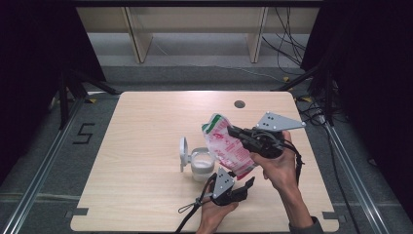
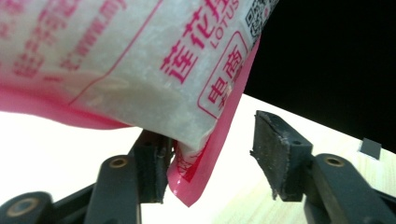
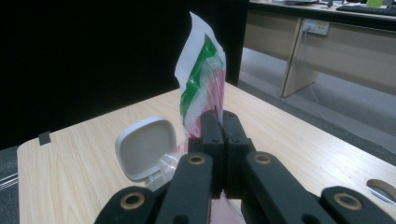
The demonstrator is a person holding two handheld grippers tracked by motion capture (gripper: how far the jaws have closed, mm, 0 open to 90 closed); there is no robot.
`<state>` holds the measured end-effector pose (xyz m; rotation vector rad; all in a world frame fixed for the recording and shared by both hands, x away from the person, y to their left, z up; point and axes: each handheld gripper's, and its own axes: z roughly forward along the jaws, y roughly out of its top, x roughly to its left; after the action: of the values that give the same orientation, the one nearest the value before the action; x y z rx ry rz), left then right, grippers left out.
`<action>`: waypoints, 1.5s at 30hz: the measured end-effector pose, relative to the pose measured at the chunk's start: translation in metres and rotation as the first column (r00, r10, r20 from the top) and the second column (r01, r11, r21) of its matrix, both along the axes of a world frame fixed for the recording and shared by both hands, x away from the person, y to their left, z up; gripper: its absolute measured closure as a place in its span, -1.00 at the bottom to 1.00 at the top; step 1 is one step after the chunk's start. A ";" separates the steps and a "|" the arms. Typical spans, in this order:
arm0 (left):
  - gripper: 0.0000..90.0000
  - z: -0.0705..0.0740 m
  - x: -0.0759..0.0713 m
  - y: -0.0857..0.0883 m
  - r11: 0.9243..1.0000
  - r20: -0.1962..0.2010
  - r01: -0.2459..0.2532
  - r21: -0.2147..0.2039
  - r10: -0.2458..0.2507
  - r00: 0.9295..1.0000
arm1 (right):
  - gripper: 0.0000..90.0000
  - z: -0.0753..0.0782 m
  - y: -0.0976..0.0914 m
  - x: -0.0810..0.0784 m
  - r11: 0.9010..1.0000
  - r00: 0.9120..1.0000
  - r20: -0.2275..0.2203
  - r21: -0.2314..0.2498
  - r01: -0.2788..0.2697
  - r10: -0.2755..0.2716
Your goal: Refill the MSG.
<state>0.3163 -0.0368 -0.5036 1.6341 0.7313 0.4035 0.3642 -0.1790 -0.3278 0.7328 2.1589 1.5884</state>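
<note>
Right gripper (image 1: 233,130) clamped tight on the upper edge of the pink-and-white bag (image 1: 225,146), pads pressed together with the film pinched between them. Left gripper (image 1: 249,182) parted below, one pad touching the bag's lower corner, the other standing clear, so no pinch there. Bag hanging above the worktop (image 1: 146,195), just beside and partly over the small white jar (image 1: 201,163), whose hinged lid (image 1: 183,152) stands open on the far side from the bag.

Risk, as a judgement: with the bottom corner loose, whole weight carried by one narrow pinch near the top; possible slip of the thin film through the pads, or a swing of the bag against the jar, tipping it. Also possible: a spill onto the worktop if the torn green-striped end dips before sitting over the jar mouth.

Long axis tilted off upright, torn end up and away from the person, sealed pink corner down toward the left gripper.
</note>
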 end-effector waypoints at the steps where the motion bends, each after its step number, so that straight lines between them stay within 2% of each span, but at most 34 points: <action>1: -0.04 0.000 0.000 0.000 1.000 0.004 -0.004 -0.003 0.004 1.000 | 1.00 0.000 -0.002 -0.002 1.000 1.000 -0.013 -0.004 0.014 -0.014; 2: -0.03 0.001 -0.001 0.002 1.000 0.001 -0.005 0.018 0.005 1.000 | 1.00 0.000 -0.003 -0.002 1.000 1.000 -0.018 0.000 0.014 -0.014; 3: -0.03 0.000 0.000 0.002 1.000 0.000 -0.006 0.007 0.006 1.000 | 1.00 0.000 -0.003 -0.002 1.000 1.000 -0.019 0.007 0.011 -0.011; 5: -0.03 0.000 0.000 0.003 1.000 -0.005 -0.009 0.016 0.009 1.000 | 1.00 -0.001 -0.005 -0.003 1.000 1.000 -0.021 0.015 0.013 -0.013; 7: -0.02 -0.001 0.000 0.002 1.000 -0.012 -0.012 0.020 0.012 1.000 | 1.00 -0.003 -0.007 -0.001 1.000 1.000 0.015 0.009 0.011 -0.011; 8: -0.03 -0.002 0.000 0.002 1.000 -0.010 -0.010 0.012 0.010 1.000 | 1.00 -0.003 -0.007 -0.002 1.000 1.000 -0.014 0.016 0.013 -0.013; 9: -0.04 -0.003 0.001 0.003 1.000 -0.016 -0.008 0.008 0.008 1.000 | 1.00 -0.004 -0.008 -0.002 1.000 1.000 -0.003 0.019 0.008 -0.008; 10: -0.06 -0.002 0.000 0.003 1.000 -0.024 -0.018 0.022 0.019 1.000 | 1.00 -0.006 -0.009 -0.002 0.999 0.999 -0.032 0.034 0.001 0.000; 11: -0.07 -0.002 0.000 0.004 0.999 -0.029 -0.026 0.030 0.027 0.999 | 1.00 -0.006 -0.010 -0.002 0.999 0.999 -0.037 0.039 0.003 -0.002; 12: -0.07 -0.003 0.000 0.004 0.999 -0.036 -0.037 0.022 0.038 0.999 | 1.00 -0.007 -0.012 -0.002 0.999 1.000 -0.018 0.039 0.002 -0.002; 14: -0.06 -0.004 0.001 0.004 0.998 -0.032 -0.055 0.020 0.055 0.998 | 1.00 -0.009 -0.016 -0.003 0.998 0.999 -0.032 0.059 0.002 0.000; 15: -0.07 -0.004 0.001 0.004 0.999 -0.036 -0.050 0.011 0.051 0.998 | 1.00 -0.010 -0.018 -0.005 0.998 0.999 -0.044 0.057 0.013 -0.011; 17: -0.09 -0.004 0.001 0.004 0.998 -0.053 -0.056 0.018 0.057 0.997 | 1.00 -0.011 -0.021 -0.006 0.998 0.999 -0.037 0.058 0.006 -0.004; 18: -0.11 -0.005 0.002 0.004 0.998 -0.047 -0.062 0.023 0.063 0.997 | 1.00 -0.012 -0.022 -0.005 0.998 1.000 -0.025 0.063 0.005 -0.003; 19: -0.11 -0.006 0.003 0.004 0.999 -0.050 -0.051 0.016 0.052 0.997 | 1.00 -0.013 -0.024 -0.007 0.998 0.999 -0.045 0.066 0.021 -0.018; 20: -0.11 -0.005 0.002 0.004 0.998 -0.060 -0.059 0.032 0.060 0.996 | 1.00 -0.014 -0.025 -0.006 0.998 0.999 -0.031 0.060 0.020 -0.018; 22: -0.14 -0.007 0.003 0.002 0.998 -0.062 -0.061 0.020 0.062 0.996 | 1.00 -0.016 -0.027 -0.006 0.998 0.999 -0.037 0.052 0.024 -0.022; 23: -0.17 -0.007 0.003 0.003 0.997 -0.055 -0.073 0.018 0.074 0.996 | 1.00 -0.018 -0.027 -0.005 0.998 0.999 -0.020 0.057 0.031 -0.030; 24: -0.20 -0.004 0.001 0.003 0.996 -0.065 -0.093 0.012 0.093 0.994 | 1.00 -0.020 -0.028 -0.005 0.998 0.999 -0.042 0.050 0.032 -0.030; 26: -0.33 0.000 0.000 0.005 0.995 -0.072 -0.097 -0.010 0.096 0.993 | 1.00 -0.026 -0.030 -0.004 0.998 0.997 -0.067 0.045 0.036 -0.033; 27: -0.35 0.001 0.001 0.007 0.995 -0.068 -0.098 0.014 0.099 0.993 | 1.00 -0.029 -0.031 -0.002 0.998 0.998 -0.049 0.030 0.046 -0.044; 28: -0.35 -0.001 0.002 0.007 0.995 -0.072 -0.103 -0.009 0.102 0.992 | 1.00 -0.031 -0.031 -0.002 0.999 0.997 -0.070 0.030 0.042 -0.040; 29: -0.32 -0.001 0.002 0.007 0.993 -0.080 -0.119 0.004 0.119 0.990 | 1.00 -0.033 -0.031 -0.003 0.998 0.995 -0.089 0.029 0.056 -0.054; 30: -0.32 -0.003 0.003 0.007 0.993 -0.087 -0.118 0.001 0.117 0.989 | 1.00 -0.036 -0.032 0.000 0.999 0.997 -0.063 0.013 0.050 -0.049; 32: -0.33 -0.004 0.004 0.008 0.993 -0.103 -0.120 0.013 0.121 0.987 | 1.00 -0.042 -0.033 0.002 0.998 0.994 -0.085 0.004 0.065 -0.064; 34: -0.34 -0.003 0.003 0.009 0.993 -0.104 -0.118 0.006 0.118 0.988 | 1.00 -0.047 -0.036 0.004 0.996 0.991 -0.103 0.009 0.086 -0.085; 36: -0.33 -0.002 0.003 0.010 0.993 -0.099 -0.118 -0.001 0.117 0.988 | 1.00 -0.050 -0.041 0.008 0.997 0.993 -0.078 -0.002 0.083 -0.083; 38: -0.32 -0.001 0.003 0.011 0.994 -0.092 -0.106 -0.009 0.105 0.990 | 1.00 -0.052 -0.043 0.007 0.995 0.989 -0.110 0.001 0.104 -0.104; 39: -0.32 0.000 0.002 0.011 0.994 -0.097 -0.114 0.000 0.113 0.989 | 1.00 -0.053 -0.045 0.007 0.995 0.988 -0.112 0.001 0.104 -0.103; 40: -0.32 0.001 0.002 0.012 0.994 -0.091 -0.105 0.004 0.105 0.990 | 1.00 -0.054 -0.046 0.010 0.996 0.992 -0.090 -0.010 0.093 -0.093; 41: -0.32 0.001 0.002 0.011 0.995 -0.089 -0.101 -0.012 0.100 0.991 | 1.00 -0.054 -0.048 0.008 0.994 0.987 -0.116 -0.012 0.109 -0.109; 42: -0.31 0.002 0.001 0.012 0.995 -0.092 -0.105 0.001 0.104 0.990 | 1.00 -0.055 -0.049 0.007 0.994 0.987 -0.123 0.003 0.109 -0.108; 44: -0.31 0.002 0.000 0.012 0.995 -0.086 -0.099 -0.003 0.098 0.991 | 1.00 -0.056 -0.051 0.006 0.993 0.986 -0.120 0.011 0.119 -0.117; 45: -0.32 0.004 -0.001 0.013 0.995 -0.084 -0.095 0.008 0.096 0.992 | 1.00 -0.056 -0.053 0.007 0.993 0.988 -0.105 0.005 0.119 -0.118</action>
<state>0.3150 -0.0239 -0.5000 1.6316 0.8755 0.4058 0.3711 -0.2316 -0.3841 0.9488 2.1363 1.5345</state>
